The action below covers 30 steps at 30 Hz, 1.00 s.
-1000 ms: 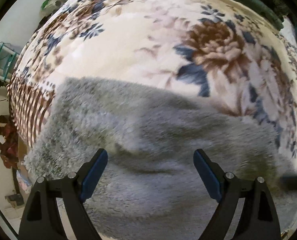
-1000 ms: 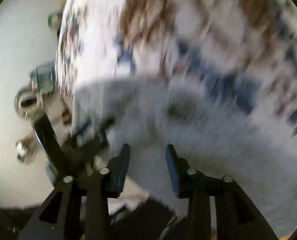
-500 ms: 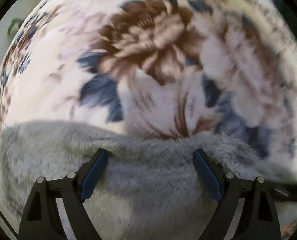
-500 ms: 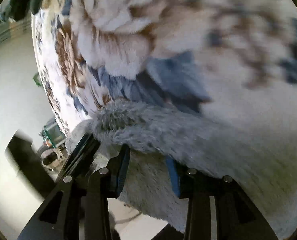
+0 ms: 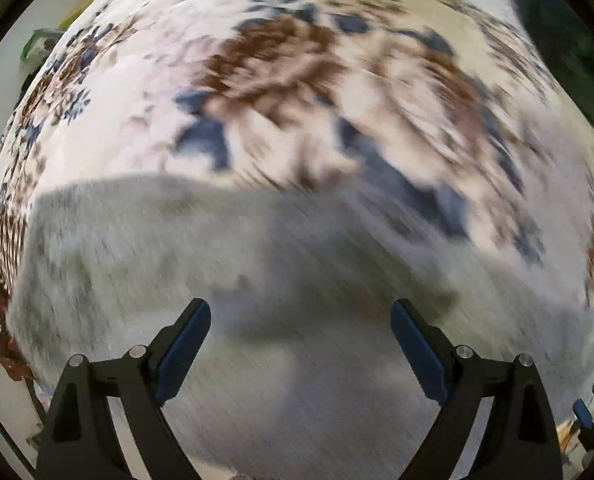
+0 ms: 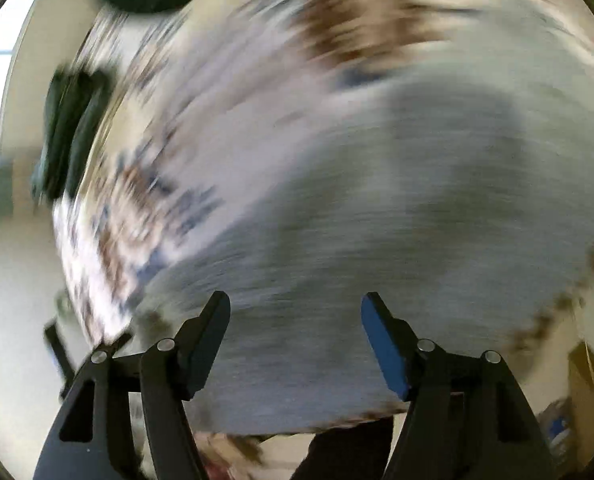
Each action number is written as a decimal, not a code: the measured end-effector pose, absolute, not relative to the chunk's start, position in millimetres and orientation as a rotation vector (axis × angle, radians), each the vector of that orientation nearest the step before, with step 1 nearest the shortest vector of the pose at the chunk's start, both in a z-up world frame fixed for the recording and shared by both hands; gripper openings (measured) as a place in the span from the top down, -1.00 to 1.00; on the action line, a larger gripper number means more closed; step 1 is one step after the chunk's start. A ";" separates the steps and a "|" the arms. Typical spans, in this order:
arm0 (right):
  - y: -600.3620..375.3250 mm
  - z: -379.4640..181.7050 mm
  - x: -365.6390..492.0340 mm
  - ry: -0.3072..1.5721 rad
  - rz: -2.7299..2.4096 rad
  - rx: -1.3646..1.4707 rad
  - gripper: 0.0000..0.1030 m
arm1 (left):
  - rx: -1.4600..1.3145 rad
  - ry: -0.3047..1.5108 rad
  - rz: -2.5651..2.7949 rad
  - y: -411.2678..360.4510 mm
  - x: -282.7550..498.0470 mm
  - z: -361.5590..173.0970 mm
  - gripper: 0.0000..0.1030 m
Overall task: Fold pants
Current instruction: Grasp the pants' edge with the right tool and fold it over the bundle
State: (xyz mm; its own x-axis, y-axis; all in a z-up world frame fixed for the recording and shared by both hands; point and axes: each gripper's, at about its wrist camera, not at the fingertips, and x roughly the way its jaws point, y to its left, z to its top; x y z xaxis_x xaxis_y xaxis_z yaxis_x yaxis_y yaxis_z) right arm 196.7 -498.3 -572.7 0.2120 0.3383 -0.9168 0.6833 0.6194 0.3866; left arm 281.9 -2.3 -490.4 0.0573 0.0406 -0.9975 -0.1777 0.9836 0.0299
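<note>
pants lie flat on floral blanket, no container visible.

pants: 1 | floral blanket: 1 | gripper: 2, left gripper, right gripper

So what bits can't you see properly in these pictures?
- Left wrist view: the grey fluffy pants are smeared by motion, so folds and edges can't be told; the bottom edge cuts them off.
- Right wrist view: the pants and flowery blanket are blurred; the pattern is unreadable.
- Right wrist view: dark green things at the blanket's edge are too blurred to name.
</note>
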 end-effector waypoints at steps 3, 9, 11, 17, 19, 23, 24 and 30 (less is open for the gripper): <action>-562.8 -580.9 141.6 1.322 -0.470 1.040 -0.37 | -0.112 1.552 0.111 -49.9 252.0 -497.6 -0.79; -665.4 -602.9 97.5 1.126 -0.586 1.226 -0.37 | 0.004 1.596 0.053 -140.7 223.5 -535.2 -0.79; -681.7 -618.1 102.2 1.098 -0.580 1.273 -0.36 | 0.038 1.613 0.070 -153.9 221.9 -543.5 -0.79; -683.7 -615.5 120.3 1.101 -0.632 1.176 0.89 | 0.114 1.597 0.075 -186.9 215.7 -533.7 -0.79; -682.6 -597.0 116.6 1.078 -0.613 1.157 0.89 | 0.129 1.596 0.062 -202.6 208.0 -526.4 -0.79; -686.6 -585.5 101.7 1.107 -0.615 1.178 0.89 | 0.145 1.593 0.022 -223.0 203.1 -516.6 -0.79; -689.9 -587.3 95.8 1.128 -0.630 1.171 0.89 | 0.145 1.591 0.012 -225.0 205.6 -512.4 -0.79; -706.0 -635.1 69.7 1.152 -0.510 1.381 0.65 | 0.153 1.609 -0.025 -262.5 222.4 -519.5 -0.80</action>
